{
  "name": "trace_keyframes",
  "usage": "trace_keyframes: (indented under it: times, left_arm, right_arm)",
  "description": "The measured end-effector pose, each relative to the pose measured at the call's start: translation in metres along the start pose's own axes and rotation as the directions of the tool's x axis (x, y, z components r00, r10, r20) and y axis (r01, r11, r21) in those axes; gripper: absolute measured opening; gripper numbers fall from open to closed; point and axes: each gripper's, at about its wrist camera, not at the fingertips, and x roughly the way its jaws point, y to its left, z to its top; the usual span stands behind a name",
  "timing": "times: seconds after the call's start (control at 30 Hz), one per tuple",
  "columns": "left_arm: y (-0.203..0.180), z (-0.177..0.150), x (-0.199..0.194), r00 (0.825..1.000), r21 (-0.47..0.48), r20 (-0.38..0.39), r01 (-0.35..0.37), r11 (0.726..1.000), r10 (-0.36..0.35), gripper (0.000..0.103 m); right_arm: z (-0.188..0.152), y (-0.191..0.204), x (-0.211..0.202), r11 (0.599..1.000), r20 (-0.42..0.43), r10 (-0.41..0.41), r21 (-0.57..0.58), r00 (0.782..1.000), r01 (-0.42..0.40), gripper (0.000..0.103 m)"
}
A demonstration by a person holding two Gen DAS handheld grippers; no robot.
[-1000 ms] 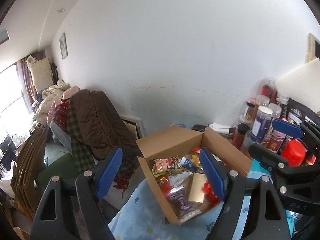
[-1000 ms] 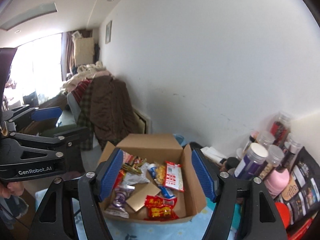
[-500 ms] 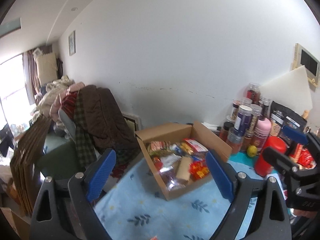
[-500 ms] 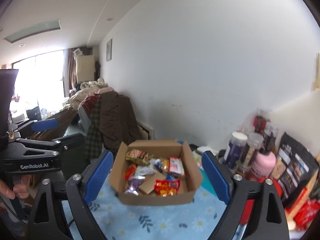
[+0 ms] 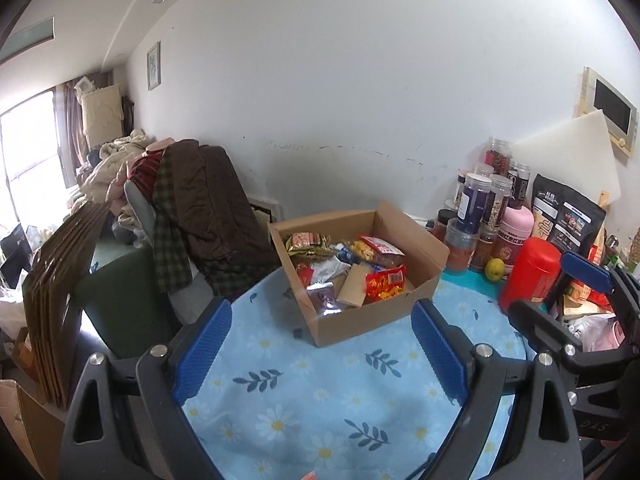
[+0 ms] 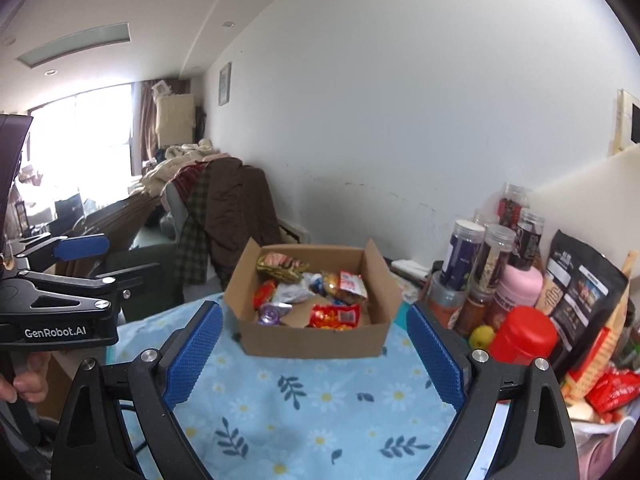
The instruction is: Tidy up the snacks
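An open cardboard box [image 5: 360, 322] [image 6: 312, 342] stands on the blue flowered tablecloth [image 5: 320, 400]. It holds several snack packets, among them a red one [image 5: 384, 284] [image 6: 335, 316], a purple one [image 5: 326, 298] and a green-gold one [image 6: 280, 264]. My left gripper [image 5: 320, 332] is open and hangs short of the box with nothing between its blue pads. My right gripper [image 6: 314, 328] also faces the box from a little way off. Its jaws are opening, and nothing is between them. Each gripper shows at the edge of the other's view.
Jars [image 5: 476, 204], a pink bottle [image 6: 520, 288], a red canister [image 5: 530, 276], a yellow-green fruit [image 5: 495, 269] and a black bag [image 6: 580, 292] crowd the table's right side. A chair draped with clothes [image 5: 200, 208] and flattened cardboard [image 5: 60, 280] stand to the left.
Both grippers have drawn back from the box and their jaws have widened. The box now looks smaller and farther off, with more tablecloth showing in front of it.
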Motion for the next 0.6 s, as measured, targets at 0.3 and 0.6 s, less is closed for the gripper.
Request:
trace_keyframes:
  times: [0.3,0.6]
  left_arm:
    - [0.002,-0.016,0.003,0.999,-0.039,-0.037,-0.009,0.999,0.008,0.092]
    - [0.003,-0.015,0.003,1.0,-0.037,-0.019,-0.003,0.999,0.003,0.092]
  right_arm:
    - [-0.005,-0.002,0.011,0.999,-0.035,0.041,0.02,0.999,-0.04,0.094]
    - [-0.008,-0.009,0.012,0.999,-0.056,0.028,0.045,0.998,-0.025,0.094]
